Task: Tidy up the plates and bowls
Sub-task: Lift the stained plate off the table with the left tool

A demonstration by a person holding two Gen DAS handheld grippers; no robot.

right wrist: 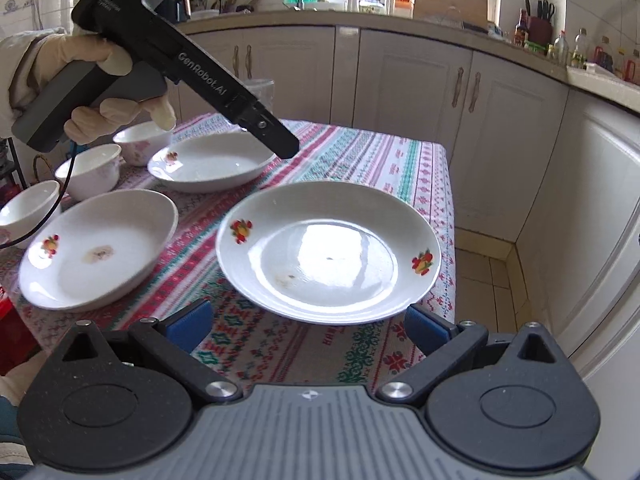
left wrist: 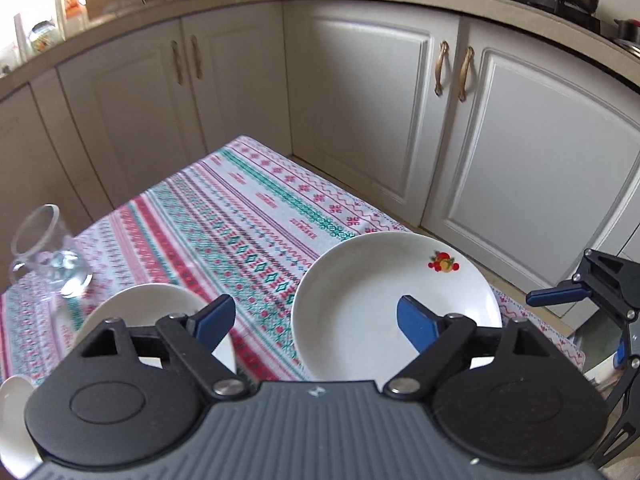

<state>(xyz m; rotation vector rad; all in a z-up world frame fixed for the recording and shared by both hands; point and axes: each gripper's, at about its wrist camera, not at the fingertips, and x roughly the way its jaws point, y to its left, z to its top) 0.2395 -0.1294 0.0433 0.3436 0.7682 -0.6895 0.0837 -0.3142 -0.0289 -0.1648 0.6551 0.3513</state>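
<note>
A: Blue-padded fingers of the right gripper stood wide apart, nothing between them. Just beyond the gap lay a large white plate with fruit decals on its rim, flat on the patterned tablecloth, close to the table's right edge.

B: And off to the left of those jaws?

A: A second deep plate with a brownish smear in its well. Farther ahead and left, a third plate, partly hidden behind the left gripper. Three white bowls beyond that; the nearest one cut off by the frame edge.

B: Left gripper state?

A: In its own view the left gripper was spread wide, holding nothing. The decal plate sat ahead of the right jaw, its near rim hidden by the gripper body. A white dish sat behind the left jaw, mostly covered; could not tell plate or bowl.

B: Anything else?

A: A clear glass jar far left of the jaws, blurred and distorted; contents unreadable.
</note>
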